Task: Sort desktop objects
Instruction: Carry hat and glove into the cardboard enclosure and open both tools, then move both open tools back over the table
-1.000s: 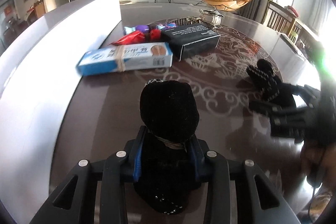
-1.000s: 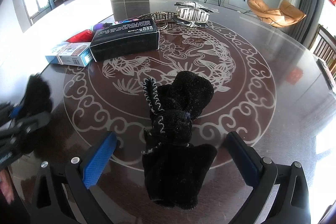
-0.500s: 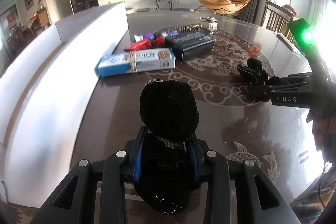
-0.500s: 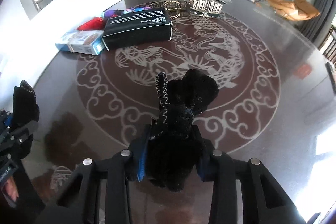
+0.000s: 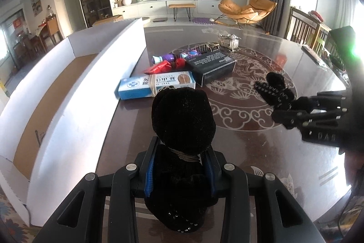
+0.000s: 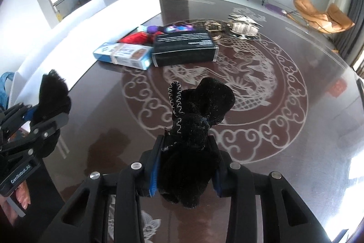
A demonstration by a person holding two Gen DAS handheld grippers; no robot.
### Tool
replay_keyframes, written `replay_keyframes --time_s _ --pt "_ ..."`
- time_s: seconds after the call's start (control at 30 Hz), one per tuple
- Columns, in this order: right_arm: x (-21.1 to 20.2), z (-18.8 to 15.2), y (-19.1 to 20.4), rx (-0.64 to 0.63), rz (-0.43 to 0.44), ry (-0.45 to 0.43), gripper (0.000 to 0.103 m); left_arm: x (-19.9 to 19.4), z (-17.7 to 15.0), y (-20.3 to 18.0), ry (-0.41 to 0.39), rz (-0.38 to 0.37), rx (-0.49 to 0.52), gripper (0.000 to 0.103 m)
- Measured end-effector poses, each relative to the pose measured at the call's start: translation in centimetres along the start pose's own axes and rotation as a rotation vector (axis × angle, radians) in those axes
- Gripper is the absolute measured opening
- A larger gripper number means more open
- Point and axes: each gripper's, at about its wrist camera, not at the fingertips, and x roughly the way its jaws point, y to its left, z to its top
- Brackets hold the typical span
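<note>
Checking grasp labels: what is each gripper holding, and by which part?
Left gripper: black plush item, jaws clamped on its lower half. Right gripper: black stitched glove, held at its lower end.

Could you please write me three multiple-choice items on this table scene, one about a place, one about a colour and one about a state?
1. Where does the blue and white box lie?
A. Inside the white bin
B. On the table beside the black box
C. On the orange chair

2. What colour is the soft item held by the right gripper?
A. Black
B. Red
C. Yellow

3. What state is the left gripper in?
A. Wide open, empty
B. Out of view
C. Shut on a black soft item

Answers:
1 B: it touches the black box on the table.
2 A: the right gripper holds black plush.
3 C: the left gripper pinches a black soft item.
</note>
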Motion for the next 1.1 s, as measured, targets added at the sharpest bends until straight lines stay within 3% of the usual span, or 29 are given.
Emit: replay_keyframes --time_s 0.2,0.33,0.47,0.6,0.67,0.7,0.73,0.8,0.83,0.97,1.07,1.1 --pt "-1.8 3.1 4.1 -0.044 0.055 -0.069 0.037 -3.4 2.6 5.4 -0.050 -0.027 -0.114 0.035" --pt "-3.0 7.8 9.0 -0.091 0.137 -0.134 0.037 -5.4 4.8 12.5 -0.086 0.045 -0.212 0.035" --pt "-3.2 12.0 16.0 -0.196 0.209 -0.178 0.037 -5.0 5.0 19.8 -0.047 0.110 -0.325 0.035" --pt "-0.9 14.4 22.6 -0.284 0.285 -0.151 0.037 -3.1 3.7 24.6 0.027 0.160 -0.392 0.036" --pt "0.7 15.0 24.7 -0.295 0.332 -0.124 0.037 -2.2 2.9 26.5 0.070 0.202 -0.429 0.042" --pt "1.7 15.2 25.6 -0.295 0.361 -0.108 0.040 -1.7 2.4 27.4 0.096 0.235 -0.451 0.052" --pt "2.8 15.4 26.3 -0.296 0.387 -0.082 0.050 -1.3 2.1 27.8 0.109 0.249 -0.462 0.062" --pt "4.2 15.5 27.3 -0.304 0.383 -0.056 0.073 -1.3 1.3 28.8 0.111 0.262 -0.481 0.068" --pt "4.5 15.5 27.5 -0.310 0.363 -0.063 0.076 -1.4 1.0 29.1 0.110 0.264 -0.485 0.070" --pt "3.8 15.2 25.8 -0.271 0.401 -0.098 0.077 -3.0 0.2 28.6 0.081 0.274 -0.480 0.071" --pt "2.0 14.1 22.2 -0.228 0.368 -0.178 0.082 -4.4 0.5 25.9 0.035 0.249 -0.436 0.071" --pt "1.5 13.1 20.2 -0.205 0.334 -0.210 0.089 -4.8 0.7 24.8 0.020 0.235 -0.417 0.071"
